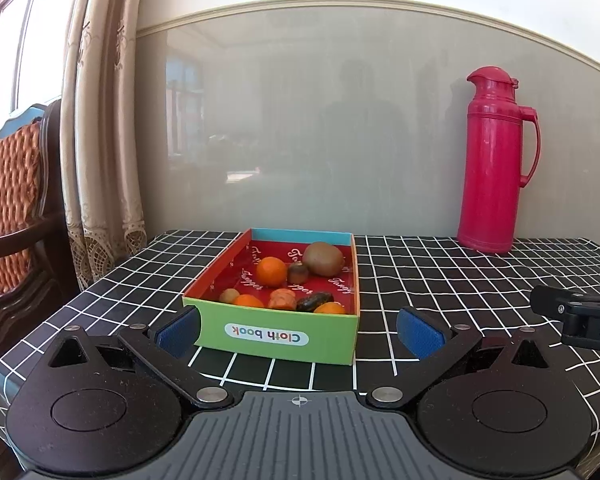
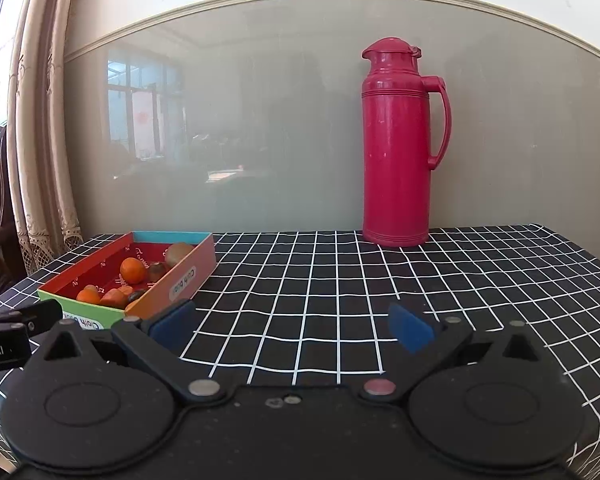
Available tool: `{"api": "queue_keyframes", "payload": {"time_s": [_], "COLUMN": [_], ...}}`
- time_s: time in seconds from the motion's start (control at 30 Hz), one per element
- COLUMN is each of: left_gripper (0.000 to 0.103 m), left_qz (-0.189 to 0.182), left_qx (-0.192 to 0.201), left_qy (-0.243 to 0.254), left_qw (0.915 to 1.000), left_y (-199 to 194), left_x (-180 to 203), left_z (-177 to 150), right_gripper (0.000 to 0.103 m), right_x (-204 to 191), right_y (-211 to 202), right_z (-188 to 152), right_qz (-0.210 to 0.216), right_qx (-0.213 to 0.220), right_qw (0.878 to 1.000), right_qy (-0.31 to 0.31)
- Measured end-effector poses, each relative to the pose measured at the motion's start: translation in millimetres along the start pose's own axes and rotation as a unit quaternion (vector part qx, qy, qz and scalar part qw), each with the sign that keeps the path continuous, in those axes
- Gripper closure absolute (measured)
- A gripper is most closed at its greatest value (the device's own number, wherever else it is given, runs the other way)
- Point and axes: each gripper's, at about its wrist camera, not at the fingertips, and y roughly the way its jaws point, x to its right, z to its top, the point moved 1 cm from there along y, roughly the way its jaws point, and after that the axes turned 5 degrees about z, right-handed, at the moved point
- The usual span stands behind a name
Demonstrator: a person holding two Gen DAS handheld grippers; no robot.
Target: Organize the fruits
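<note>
Several small fruits sitting in the shallow green-fronted cardboard box [image 1: 278, 336] on the left of the black white-gridded tabletop [image 1: 440, 280]: round orange tangerine [image 1: 271, 271], fuzzy brown kiwi [image 1: 323, 258] at the far end, dark oblong piece [image 1: 314, 301] near the front. Light and firm-skinned by the look of them, prone to rolling and bruising; best pinched gently across the widest middle. Left gripper [image 1: 299, 330] just short of the box's near wall, jaws spread wide, holding nothing. Right gripper [image 2: 292, 322] over bare tabletop beside the box, jaws wide too, empty. Tall pink plastic thermos [image 2: 398, 144] well apart, far right.
</note>
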Motion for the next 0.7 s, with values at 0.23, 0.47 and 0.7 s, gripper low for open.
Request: {"api": "queue_keyframes", "payload": {"time_s": [0.23, 0.47, 0.7], "left_gripper": [0.000, 0.000, 0.000], "left_qz": [0.000, -0.001, -0.001], "left_qx": [0.000, -0.001, -0.001], "left_qy": [-0.001, 0.000, 0.000], "left_qw": [1.0000, 1.0000, 1.0000], "left_y": [0.0, -0.6, -0.4], "left_x": [-0.7, -0.3, 0.1], "left_z": [-0.1, -0.2, 0.4], "right_gripper": [0.000, 0.000, 0.000], "right_x": [-0.6, -1.0, -1.1], "right_y": [0.0, 0.4, 0.4], "right_z": [0.2, -0.1, -0.2], "right_qz": [0.000, 0.000, 0.001], "right_qx": [0.000, 0.000, 0.000], "right_qw": [1.000, 1.000, 1.000], "right_qy": [-0.001, -0.003, -0.003]}}
